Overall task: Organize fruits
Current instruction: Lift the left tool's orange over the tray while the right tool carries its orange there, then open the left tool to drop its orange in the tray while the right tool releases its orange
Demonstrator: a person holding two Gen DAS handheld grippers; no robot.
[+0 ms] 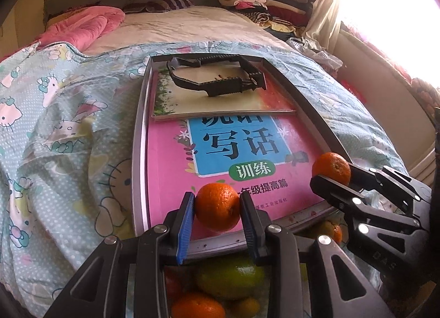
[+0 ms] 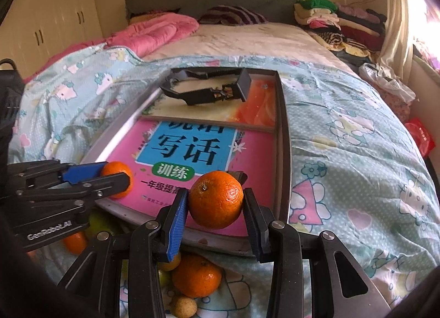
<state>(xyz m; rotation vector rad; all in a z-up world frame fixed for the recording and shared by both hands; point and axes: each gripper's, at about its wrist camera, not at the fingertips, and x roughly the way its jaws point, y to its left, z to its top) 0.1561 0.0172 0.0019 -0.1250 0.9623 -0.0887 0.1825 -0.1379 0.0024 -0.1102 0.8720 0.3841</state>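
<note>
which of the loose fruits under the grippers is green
The large green fruit lying on the bedspread just below the left gripper. The fruits around it are orange or yellowish, and both grippers hold orange tangerines.

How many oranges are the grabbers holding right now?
2. One orange sits pinched in the left gripper over the tray's near edge. The other orange is pinched in the right gripper. More fruit lies loose below, partly hidden.

Two black angular grippers, left gripper (image 1: 217, 205) and right gripper (image 2: 216, 202), each with triangular cut-outs in the arms, round silver screws at the joints, one ribbed blue pad facing a black one, white "GenRobot.AI" lettering on one housing.
</note>
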